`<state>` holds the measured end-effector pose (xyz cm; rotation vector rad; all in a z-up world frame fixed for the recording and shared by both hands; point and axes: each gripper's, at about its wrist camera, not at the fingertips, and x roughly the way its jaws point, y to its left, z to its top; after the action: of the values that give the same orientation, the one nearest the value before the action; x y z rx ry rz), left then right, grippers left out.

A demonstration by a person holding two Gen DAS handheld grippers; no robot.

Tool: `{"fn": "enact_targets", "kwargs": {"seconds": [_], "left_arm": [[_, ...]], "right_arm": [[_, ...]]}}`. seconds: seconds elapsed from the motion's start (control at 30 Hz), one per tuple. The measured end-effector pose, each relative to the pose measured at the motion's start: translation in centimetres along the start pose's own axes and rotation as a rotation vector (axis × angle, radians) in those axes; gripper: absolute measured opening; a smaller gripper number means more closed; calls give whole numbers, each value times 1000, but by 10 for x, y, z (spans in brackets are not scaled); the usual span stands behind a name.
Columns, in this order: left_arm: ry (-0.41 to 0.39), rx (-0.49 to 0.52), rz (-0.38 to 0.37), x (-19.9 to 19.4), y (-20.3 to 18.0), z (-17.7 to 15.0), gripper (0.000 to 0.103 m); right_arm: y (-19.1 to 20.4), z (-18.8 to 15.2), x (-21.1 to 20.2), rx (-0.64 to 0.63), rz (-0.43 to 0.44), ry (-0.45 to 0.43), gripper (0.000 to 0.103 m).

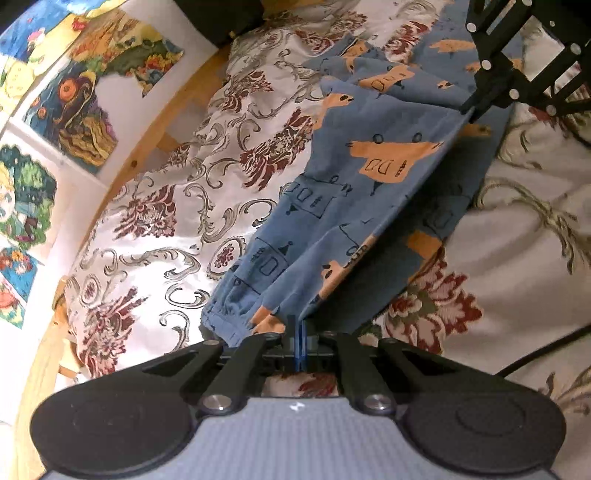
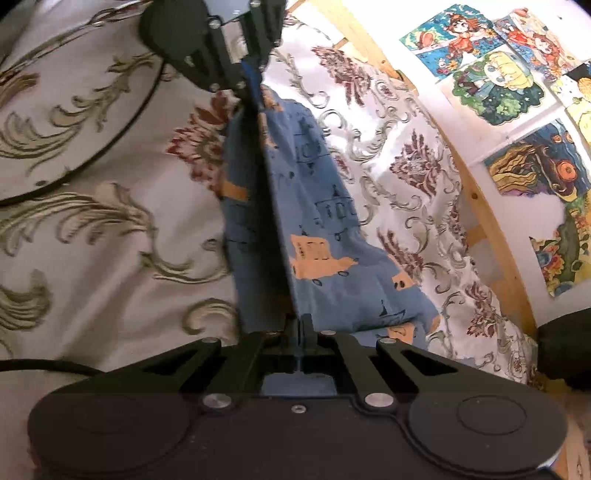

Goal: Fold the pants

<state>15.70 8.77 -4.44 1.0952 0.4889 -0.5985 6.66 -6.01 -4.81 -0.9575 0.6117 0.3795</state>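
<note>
Floral bedspread (image 1: 155, 229), wooden bed frame (image 1: 122, 177), cartoon posters (image 2: 491, 66) on white wall (image 2: 373, 14)

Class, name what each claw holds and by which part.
Both hold the pants: left claw near the gathered end, right claw at the opposite end's edge.

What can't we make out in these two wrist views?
- Left wrist: pants cuff under the left claw is hidden by its body.
- Left wrist: right claw is cut off by the top edge.
- Right wrist: pants beneath the lifted fold lie in shadow.
- Right wrist: left claw is motion-blurred.

Floral bedspread (image 1: 155, 221), wooden bed frame (image 1: 147, 147), cartoon pictures (image 2: 498, 62) on the wall
</note>
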Motion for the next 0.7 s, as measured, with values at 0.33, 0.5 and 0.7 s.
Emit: {"fn": "enact_targets", "kwargs": {"seconds": [0.33, 0.5, 0.7], "left_arm": [[31, 14, -15, 9, -8, -4, 2], [53, -69, -95, 5, 2, -2, 19], [-16, -439, -237, -24, 34, 21, 76]], "right_arm": [[14, -2, 6, 21, 20, 18, 0], [11, -6, 1, 36, 45, 12, 15], [-62, -36, -30, 286, 88, 40, 85]]}}
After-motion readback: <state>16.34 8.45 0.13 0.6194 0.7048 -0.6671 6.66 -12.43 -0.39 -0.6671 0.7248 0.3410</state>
